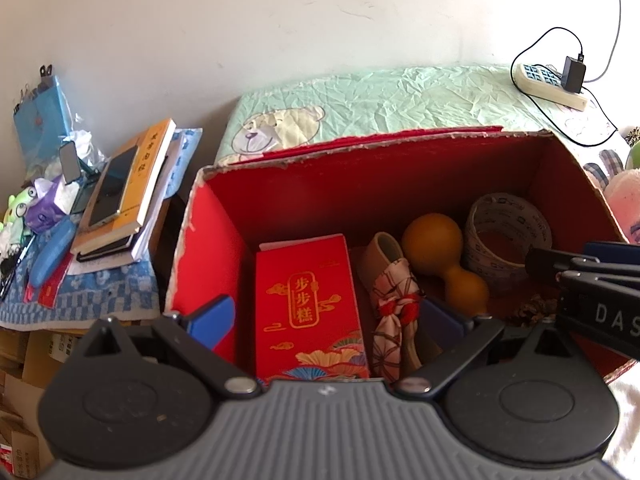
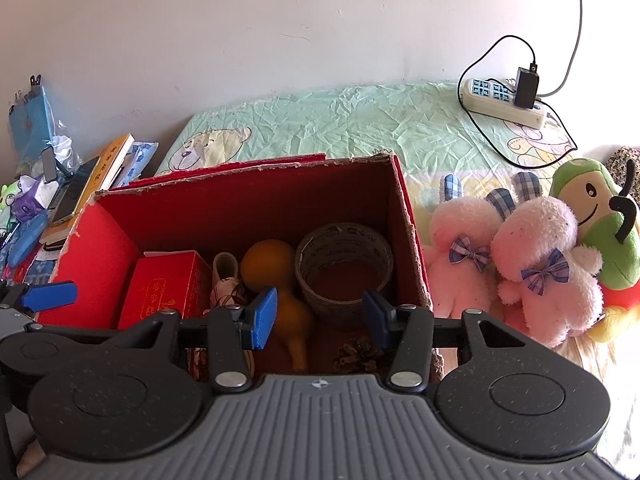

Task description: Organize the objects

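A: 2 claws, yours, both over the red cardboard box [image 1: 224, 248] on the green quilt [image 2: 340, 120]. State?

B: Left gripper [image 1: 328, 320] wide, empty. Right gripper [image 2: 320, 314] wide, empty.

A: Inside?

B: Red gift carton [image 1: 308, 304], folded patterned umbrella [image 1: 394, 312], orange gourd [image 2: 266, 264], tape roll [image 2: 344, 268]. 2 pink plush rabbits [image 2: 520, 264] beside the box.

Boxes I see: one red carton [image 2: 256, 208], centre frame.
Inside it I count: one red packet [image 1: 308, 304], one folded umbrella [image 1: 394, 300], one gourd [image 1: 440, 248], one tape roll [image 2: 344, 264], one pinecone [image 2: 358, 354].
Plush toys, right: two pink rabbits [image 2: 544, 264], one green toy [image 2: 596, 216].
Power strips, upper right: one [image 2: 504, 100].
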Demonstrator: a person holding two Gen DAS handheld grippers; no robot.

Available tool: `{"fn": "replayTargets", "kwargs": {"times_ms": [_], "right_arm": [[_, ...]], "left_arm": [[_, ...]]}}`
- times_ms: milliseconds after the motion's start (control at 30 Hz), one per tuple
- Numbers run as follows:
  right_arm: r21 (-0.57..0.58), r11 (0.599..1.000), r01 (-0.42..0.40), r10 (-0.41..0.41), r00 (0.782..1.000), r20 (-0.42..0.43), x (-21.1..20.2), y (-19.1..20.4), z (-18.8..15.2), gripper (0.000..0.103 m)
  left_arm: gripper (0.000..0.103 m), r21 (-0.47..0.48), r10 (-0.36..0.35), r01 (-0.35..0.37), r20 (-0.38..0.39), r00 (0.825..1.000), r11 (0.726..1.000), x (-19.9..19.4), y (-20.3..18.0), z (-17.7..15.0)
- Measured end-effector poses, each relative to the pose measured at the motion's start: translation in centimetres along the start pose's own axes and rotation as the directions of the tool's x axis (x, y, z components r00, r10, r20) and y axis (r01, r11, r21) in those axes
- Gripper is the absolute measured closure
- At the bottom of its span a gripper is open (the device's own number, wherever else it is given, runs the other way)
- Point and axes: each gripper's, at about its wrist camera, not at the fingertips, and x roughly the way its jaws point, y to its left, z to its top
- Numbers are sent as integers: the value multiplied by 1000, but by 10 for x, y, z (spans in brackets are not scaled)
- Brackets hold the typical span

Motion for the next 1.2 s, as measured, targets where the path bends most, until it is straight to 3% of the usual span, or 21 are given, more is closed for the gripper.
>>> {"fn": "replayTargets", "kwargs": {"times_ms": [1200], "right_arm": [[-11,1000,18,-18,1000,16,-4,3,-4,53]], "left_arm": [[2,-14,-12,12,4,1000,1000,-4,3,-4]]}}
